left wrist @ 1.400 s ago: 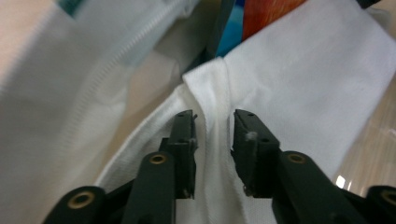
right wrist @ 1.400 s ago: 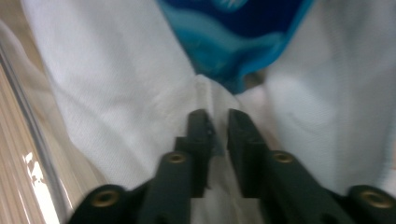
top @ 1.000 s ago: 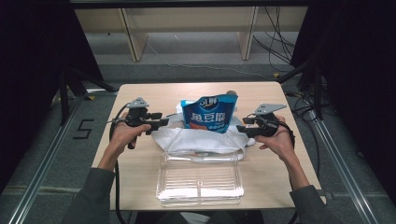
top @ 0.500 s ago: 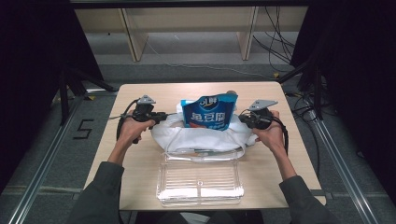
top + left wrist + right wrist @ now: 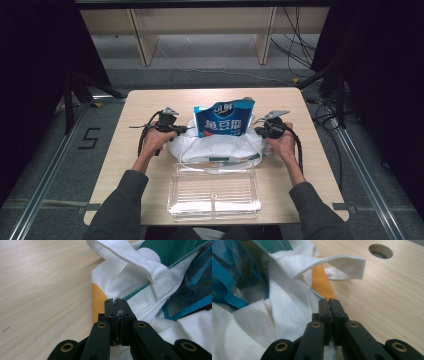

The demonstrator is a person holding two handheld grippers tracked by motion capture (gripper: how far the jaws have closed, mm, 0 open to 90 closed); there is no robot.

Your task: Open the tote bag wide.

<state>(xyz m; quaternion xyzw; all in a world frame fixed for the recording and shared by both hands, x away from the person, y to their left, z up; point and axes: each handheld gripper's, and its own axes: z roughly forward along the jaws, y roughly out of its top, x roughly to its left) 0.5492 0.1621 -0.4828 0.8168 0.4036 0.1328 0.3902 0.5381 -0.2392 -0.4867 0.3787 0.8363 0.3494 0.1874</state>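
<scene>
A white cloth tote bag (image 5: 215, 146) lies in the middle of the table with a blue snack pouch (image 5: 223, 120) standing in its mouth. My left gripper (image 5: 182, 130) is at the bag's left side. Its jaws have just been closing and now meet over the white cloth beside an orange patch (image 5: 96, 298). A white wisp shows between the left gripper (image 5: 116, 300) pads. My right gripper (image 5: 257, 131) is at the bag's right side, and the right gripper (image 5: 329, 299) jaws are pressed together over the cloth (image 5: 287, 307). I cannot tell whether either pinches a fold.
A clear plastic tray (image 5: 214, 192) lies on the wooden table (image 5: 150, 105) between the bag and the front edge. A loose bag handle (image 5: 332, 263) curls beside the right gripper. There is a round hole (image 5: 380, 251) in the tabletop beyond it.
Both hands have come down and inward onto the bag's sides. The bag and pouch sit lower than a second ago.
</scene>
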